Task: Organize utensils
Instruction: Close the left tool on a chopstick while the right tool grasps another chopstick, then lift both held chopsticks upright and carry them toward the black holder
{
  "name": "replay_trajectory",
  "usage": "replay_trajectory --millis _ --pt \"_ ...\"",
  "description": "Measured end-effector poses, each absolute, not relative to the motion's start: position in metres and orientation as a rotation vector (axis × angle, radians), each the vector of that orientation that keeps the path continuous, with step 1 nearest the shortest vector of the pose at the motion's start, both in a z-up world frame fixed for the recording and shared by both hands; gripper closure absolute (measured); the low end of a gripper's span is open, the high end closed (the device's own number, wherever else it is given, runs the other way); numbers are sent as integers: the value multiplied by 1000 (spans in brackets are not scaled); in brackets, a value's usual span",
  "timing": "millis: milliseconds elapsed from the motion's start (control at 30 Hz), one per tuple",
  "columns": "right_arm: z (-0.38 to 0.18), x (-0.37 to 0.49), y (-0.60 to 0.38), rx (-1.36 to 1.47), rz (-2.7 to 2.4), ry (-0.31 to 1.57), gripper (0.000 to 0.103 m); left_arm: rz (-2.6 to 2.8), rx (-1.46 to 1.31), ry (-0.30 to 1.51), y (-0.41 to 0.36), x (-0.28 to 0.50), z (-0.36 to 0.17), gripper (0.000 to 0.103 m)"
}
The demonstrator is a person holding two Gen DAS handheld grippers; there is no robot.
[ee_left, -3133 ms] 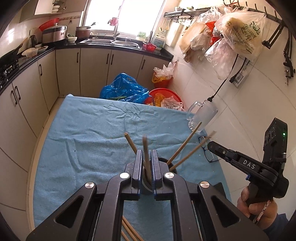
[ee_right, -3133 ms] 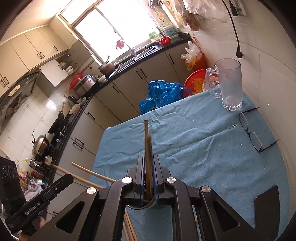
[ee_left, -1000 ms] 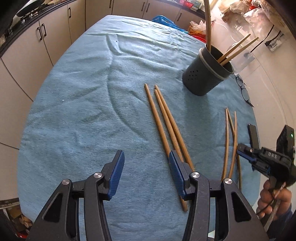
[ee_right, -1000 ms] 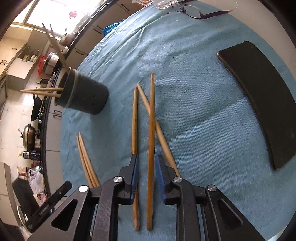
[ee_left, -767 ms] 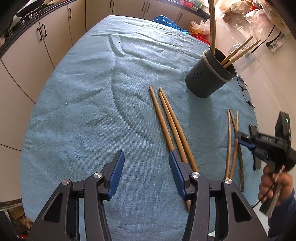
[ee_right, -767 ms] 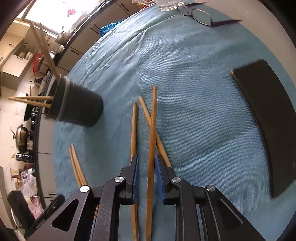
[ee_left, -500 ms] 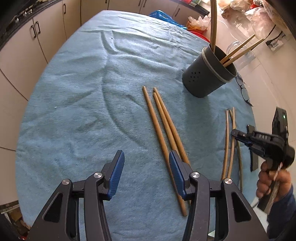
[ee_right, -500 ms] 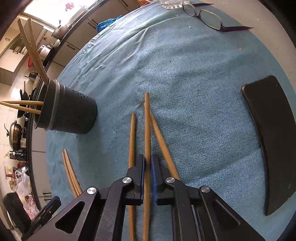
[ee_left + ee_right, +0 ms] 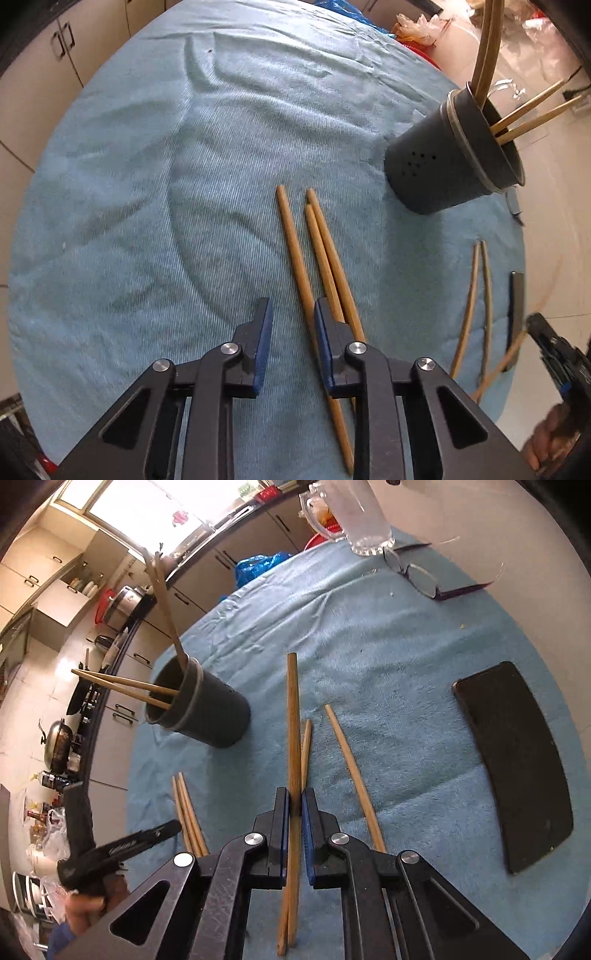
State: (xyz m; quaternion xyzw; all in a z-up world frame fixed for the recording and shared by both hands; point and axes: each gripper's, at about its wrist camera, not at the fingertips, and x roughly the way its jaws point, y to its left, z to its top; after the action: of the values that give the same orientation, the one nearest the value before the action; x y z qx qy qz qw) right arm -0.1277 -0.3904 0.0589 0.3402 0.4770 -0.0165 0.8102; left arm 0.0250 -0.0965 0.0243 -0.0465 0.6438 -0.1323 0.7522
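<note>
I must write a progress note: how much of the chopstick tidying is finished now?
Done: four chopsticks stand in the dark holder. In hand: the right tongs grip one chopstick, raised off the cloth; the left tongs, jaws just closing, straddle another without pinching it. Left: that one and four more, in two loose pairs.

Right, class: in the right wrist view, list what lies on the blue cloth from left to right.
Dark utensil holder → three chopsticks lying together → chopstick gripped in the right claw → loose chopstick → black phone.
</note>
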Motion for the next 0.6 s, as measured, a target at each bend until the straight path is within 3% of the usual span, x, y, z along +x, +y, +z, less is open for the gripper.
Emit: replay_trajectory --millis 100,167,367,600 --pt "66 -133 -393 726 -33 1007 96 -272 -19 1400 -112 31 25 85" --pt "70 -137 -393 724 -27 999 96 -258 11 1382 -116 34 25 94" --pt "85 -142 -386 686 8 963 96 -294 -83 1271 -98 19 34 97" --pt "111 -159 -380 627 43 852 96 -362 -108 970 -85 -29 108 97"
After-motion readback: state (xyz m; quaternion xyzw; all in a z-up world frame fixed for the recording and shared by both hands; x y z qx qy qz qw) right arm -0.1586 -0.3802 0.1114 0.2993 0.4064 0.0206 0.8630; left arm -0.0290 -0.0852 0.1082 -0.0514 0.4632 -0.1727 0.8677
